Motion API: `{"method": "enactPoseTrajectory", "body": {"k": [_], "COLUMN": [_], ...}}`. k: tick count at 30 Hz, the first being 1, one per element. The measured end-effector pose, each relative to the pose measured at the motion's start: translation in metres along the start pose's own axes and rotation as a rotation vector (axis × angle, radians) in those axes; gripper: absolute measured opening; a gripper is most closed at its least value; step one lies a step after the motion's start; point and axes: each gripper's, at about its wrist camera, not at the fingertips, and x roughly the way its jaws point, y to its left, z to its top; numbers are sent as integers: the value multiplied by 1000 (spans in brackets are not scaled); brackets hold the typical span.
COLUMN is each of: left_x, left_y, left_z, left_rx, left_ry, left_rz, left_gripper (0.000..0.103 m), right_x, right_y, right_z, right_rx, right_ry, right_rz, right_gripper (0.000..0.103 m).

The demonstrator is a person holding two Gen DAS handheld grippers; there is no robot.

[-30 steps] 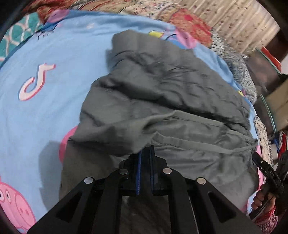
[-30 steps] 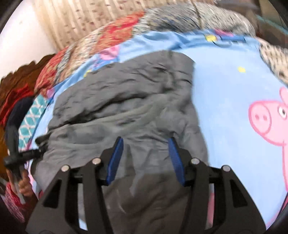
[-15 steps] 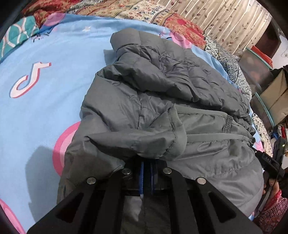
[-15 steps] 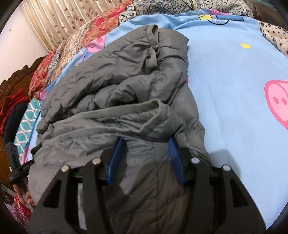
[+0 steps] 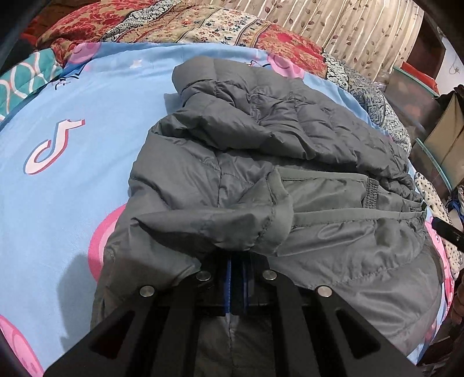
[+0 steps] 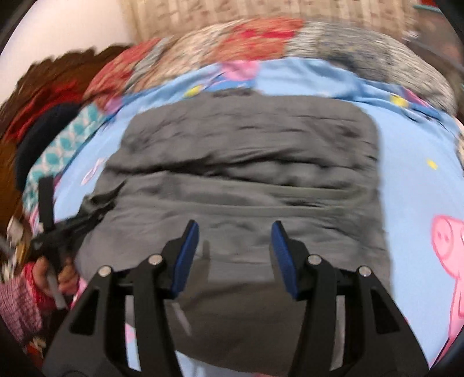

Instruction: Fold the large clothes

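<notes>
One grey jacket [image 5: 290,162] lies lengthwise, collar pointing away toward the curtain [image 5: 348,29].

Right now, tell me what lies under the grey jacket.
The grey jacket lies on a light blue cartoon bedsheet. A pink print runs under its edge, the rest of it covered. Whatever else is underneath is hidden. The left claw pinches a fold.

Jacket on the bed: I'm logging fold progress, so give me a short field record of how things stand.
garment: grey puffer jacket, partly folded, bunched
surface: blue cartoon bedsheet
left gripper: shut on a fold of jacket fabric at its near edge
right gripper: open, nothing between its fingers, over the jacket
image quality: right wrist view motion-blurred
background: patterned quilt, curtain
</notes>
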Motion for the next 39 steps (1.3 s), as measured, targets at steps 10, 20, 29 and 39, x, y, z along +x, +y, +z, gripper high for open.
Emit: {"method": "enactPoseTrajectory", "body": {"k": [10, 20, 29, 39], "left_x": [1, 0, -1, -51], "left_y": [-2, -2, -2, -20], "left_z": [0, 0, 0, 17], "left_rx": [5, 4, 1, -78], "left_ry": [-3, -5, -12, -90], "left_rz": [7, 3, -5, -91], "left_gripper": [20, 20, 20, 20], "right_x": [53, 63, 89, 106], "right_y": [34, 49, 45, 25], "right_z": [16, 14, 24, 12], "right_rx": [-86, -82, -74, 37], "right_ry": [121, 85, 78, 106], "right_rz": [57, 73, -11, 39], "right_gripper": [50, 5, 4, 5]}}
